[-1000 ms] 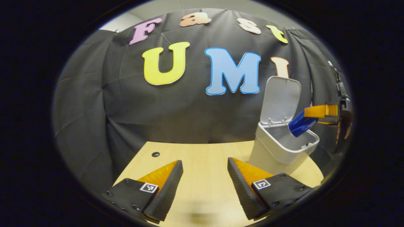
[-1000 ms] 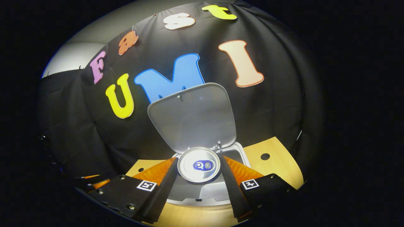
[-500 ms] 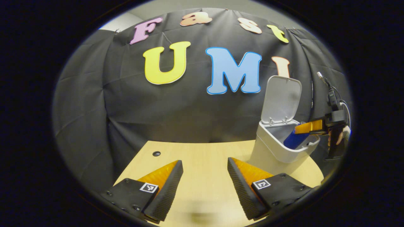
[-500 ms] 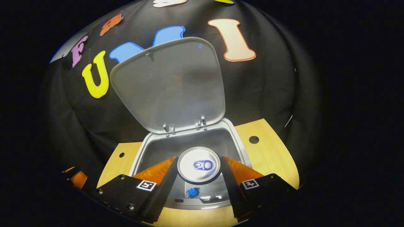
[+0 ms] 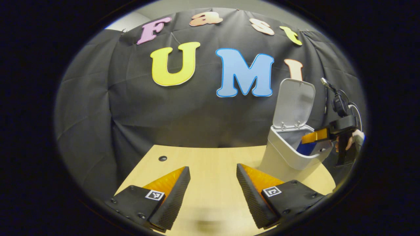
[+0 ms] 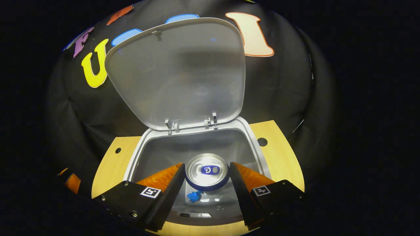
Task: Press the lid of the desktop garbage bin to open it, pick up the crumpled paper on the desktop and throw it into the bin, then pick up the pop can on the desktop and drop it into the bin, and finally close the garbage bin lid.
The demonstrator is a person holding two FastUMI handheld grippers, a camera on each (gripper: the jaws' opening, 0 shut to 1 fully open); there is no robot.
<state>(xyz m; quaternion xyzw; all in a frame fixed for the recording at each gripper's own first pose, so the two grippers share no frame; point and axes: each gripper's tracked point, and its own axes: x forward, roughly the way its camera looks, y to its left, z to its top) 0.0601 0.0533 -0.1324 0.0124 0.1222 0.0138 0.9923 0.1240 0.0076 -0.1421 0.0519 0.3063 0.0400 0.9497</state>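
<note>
The white desktop bin (image 6: 134,157) stands with its lid (image 6: 177,72) swung up and back. My right gripper (image 6: 206,165) is shut on the blue pop can (image 6: 207,170), whose silver top faces the camera, and holds it down inside the bin's mouth. A small blue scrap (image 6: 194,196) lies on the bin's bottom below the can. In the left gripper view the bin (image 5: 288,157) sits at the right of the wooden table (image 5: 203,160), and the right gripper (image 5: 313,136) reaches over its rim with the can (image 5: 305,147). My left gripper (image 5: 213,183) hovers open over the table, holding nothing.
A hand (image 5: 352,139) holds the right gripper beside the bin, with a cable above it. The table has a small round hole (image 5: 162,158) near its back left edge and another hole (image 6: 262,142) right of the bin. Black cloth walls close the back.
My right gripper has carried the can forward and down from above the rim into the bin's mouth. The left gripper has stayed still.
</note>
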